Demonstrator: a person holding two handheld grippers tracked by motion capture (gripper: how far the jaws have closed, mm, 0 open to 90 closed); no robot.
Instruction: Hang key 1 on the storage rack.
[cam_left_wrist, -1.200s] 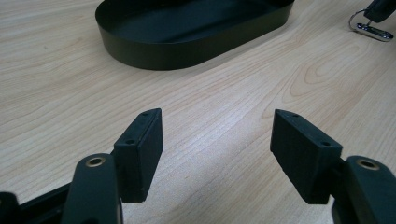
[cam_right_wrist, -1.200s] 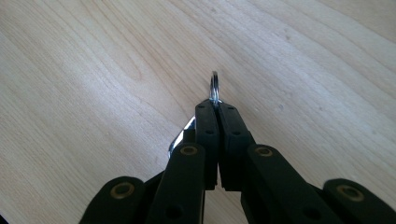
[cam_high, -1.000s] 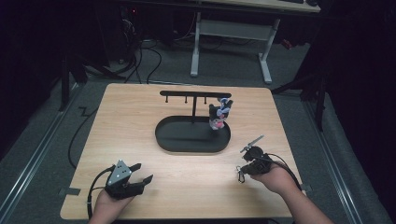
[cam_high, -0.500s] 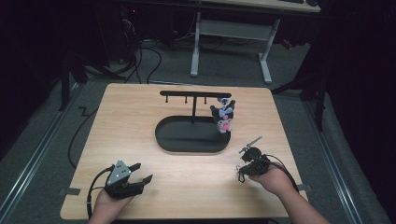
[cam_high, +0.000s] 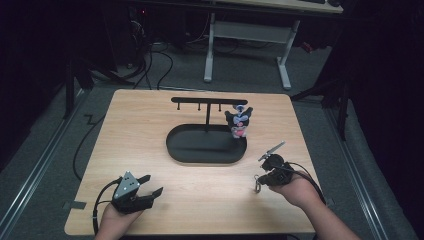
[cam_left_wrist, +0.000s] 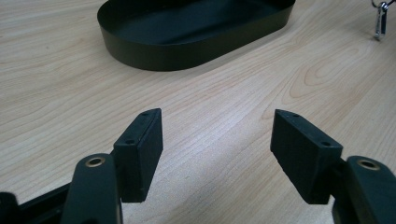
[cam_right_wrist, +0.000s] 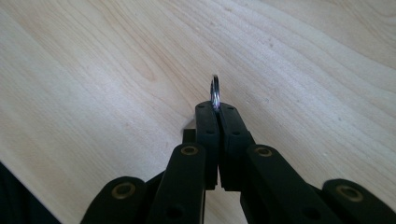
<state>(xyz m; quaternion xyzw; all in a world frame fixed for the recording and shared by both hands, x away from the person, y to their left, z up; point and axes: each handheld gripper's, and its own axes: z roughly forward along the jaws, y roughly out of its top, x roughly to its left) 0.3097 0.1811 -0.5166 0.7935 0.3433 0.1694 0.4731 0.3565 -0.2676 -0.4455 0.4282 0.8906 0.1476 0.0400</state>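
Right tongs (cam_high: 259, 181) have lifted the key ring (cam_right_wrist: 215, 91) slightly.

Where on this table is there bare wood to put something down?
Free: the wide strip left of the black tray, the back corners beside the hanger bar, and the front between the left gripper and right gripper. Crowded around the toy.

bare table (cam_high: 150, 135) around, black stand (cam_high: 206, 142) blocking centre
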